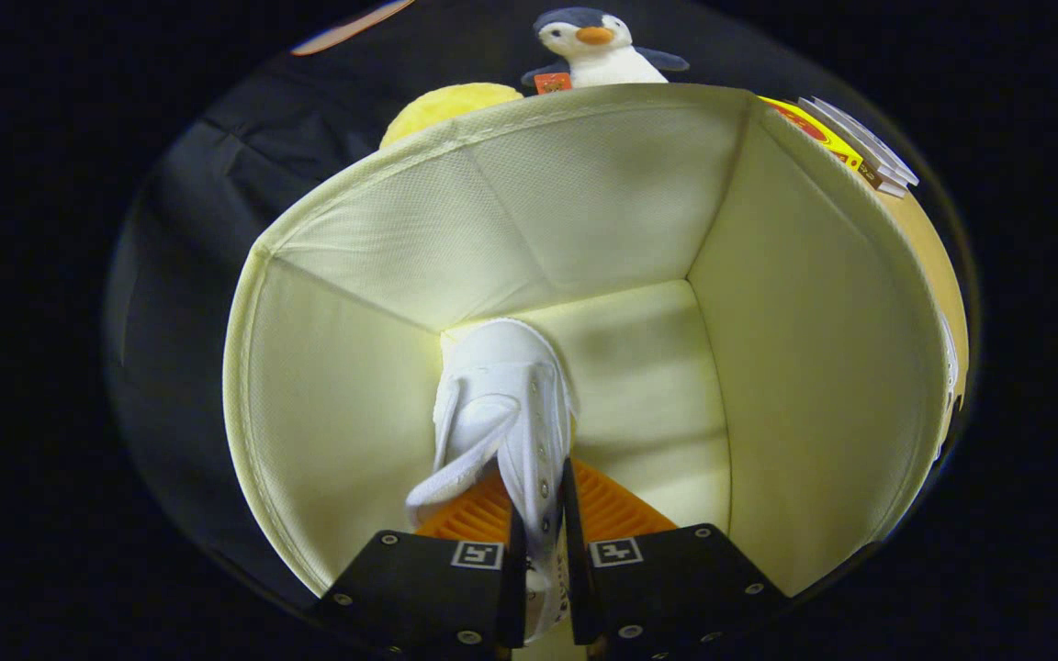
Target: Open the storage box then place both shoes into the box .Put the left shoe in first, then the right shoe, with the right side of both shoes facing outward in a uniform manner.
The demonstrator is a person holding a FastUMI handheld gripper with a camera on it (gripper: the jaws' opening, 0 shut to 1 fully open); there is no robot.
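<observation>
No legible text, brand or number anywhere.
- Two black gripper fingers (543, 588), pressed on the side wall of a white canvas shoe (503, 413): one square black-and-white coded marker on each, a pattern, not lettering.
- Small orange tag (552, 83) at the plush penguin toy (598, 46): print too small to read.
- Yellow-and-red printed packet (814, 128) behind the cream fabric storage box (823, 367): red lettering, cut off and unreadable.

A staged booth: black cloth wall (189, 275), plush penguin (598, 46), books (860, 147).
</observation>
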